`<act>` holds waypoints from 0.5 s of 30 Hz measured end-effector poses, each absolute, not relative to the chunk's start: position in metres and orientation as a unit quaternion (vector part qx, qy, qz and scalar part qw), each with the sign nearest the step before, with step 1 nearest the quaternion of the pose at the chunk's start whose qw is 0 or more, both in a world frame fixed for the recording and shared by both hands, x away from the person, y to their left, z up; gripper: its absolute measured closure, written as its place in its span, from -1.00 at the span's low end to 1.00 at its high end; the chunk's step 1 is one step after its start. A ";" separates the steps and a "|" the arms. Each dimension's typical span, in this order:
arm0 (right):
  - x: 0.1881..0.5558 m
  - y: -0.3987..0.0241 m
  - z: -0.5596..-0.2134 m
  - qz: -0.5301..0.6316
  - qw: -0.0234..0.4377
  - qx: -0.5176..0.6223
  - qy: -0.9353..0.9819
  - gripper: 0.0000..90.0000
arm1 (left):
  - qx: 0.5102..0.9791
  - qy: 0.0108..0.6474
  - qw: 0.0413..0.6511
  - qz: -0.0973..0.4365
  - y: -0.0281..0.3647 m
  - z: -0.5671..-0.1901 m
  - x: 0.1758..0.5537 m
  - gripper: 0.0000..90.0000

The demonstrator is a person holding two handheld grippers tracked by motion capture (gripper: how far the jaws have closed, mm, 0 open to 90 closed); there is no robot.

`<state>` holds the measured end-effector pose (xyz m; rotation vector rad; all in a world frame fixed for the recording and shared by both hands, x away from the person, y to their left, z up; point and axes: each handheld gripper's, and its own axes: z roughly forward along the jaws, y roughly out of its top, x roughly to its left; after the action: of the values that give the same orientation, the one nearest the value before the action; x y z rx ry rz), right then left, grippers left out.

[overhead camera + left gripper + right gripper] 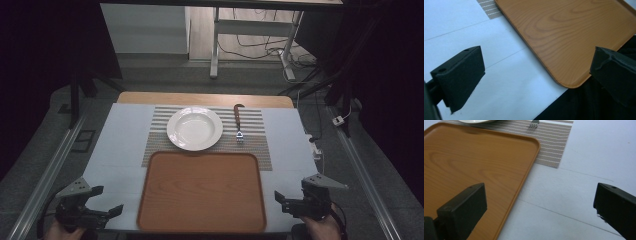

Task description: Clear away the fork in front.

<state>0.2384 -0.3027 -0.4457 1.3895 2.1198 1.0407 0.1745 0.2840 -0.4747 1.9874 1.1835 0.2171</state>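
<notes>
A brown wooden tray lies empty at the table's near middle; its near left corner and its right edge fill much of the gripper views. Beyond it a white plate rests on a striped placemat, with a brown-handled fork to its right, tines toward me. The fork's tines and the plate's rim peek in at the top of the right gripper view. My left gripper hovers open at the tray's near left corner. My right gripper is open beside the tray's right edge. Both hold nothing.
A pale cloth covers the table, whose wooden far edge shows beyond it. Metal rails run along both sides. A white desk frame and cables lie on the floor behind.
</notes>
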 end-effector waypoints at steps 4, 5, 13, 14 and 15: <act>0.237 -0.298 -0.445 0.369 0.205 0.478 0.770 -1.00 | 0.786 0.465 0.397 0.085 0.284 -0.475 0.175 -1.00; 0.236 -0.297 -0.445 0.366 0.210 0.471 0.774 -1.00 | 0.787 0.465 0.397 0.083 0.284 -0.475 0.175 -1.00; 0.238 -0.296 -0.446 0.360 0.195 0.465 0.785 -1.00 | 0.790 0.465 0.392 0.079 0.282 -0.475 0.177 -1.00; 0.238 -0.296 -0.447 0.361 0.192 0.468 0.784 -1.00 | 0.789 0.465 0.393 0.078 0.282 -0.475 0.177 -1.00; 0.238 -0.296 -0.447 0.361 0.192 0.468 0.784 -1.00 | 0.789 0.465 0.393 0.078 0.282 -0.475 0.177 -1.00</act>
<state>0.2381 -0.2962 -0.4467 1.3132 2.1993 1.0123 0.1770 0.2825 -0.4753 2.0027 1.1810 0.1979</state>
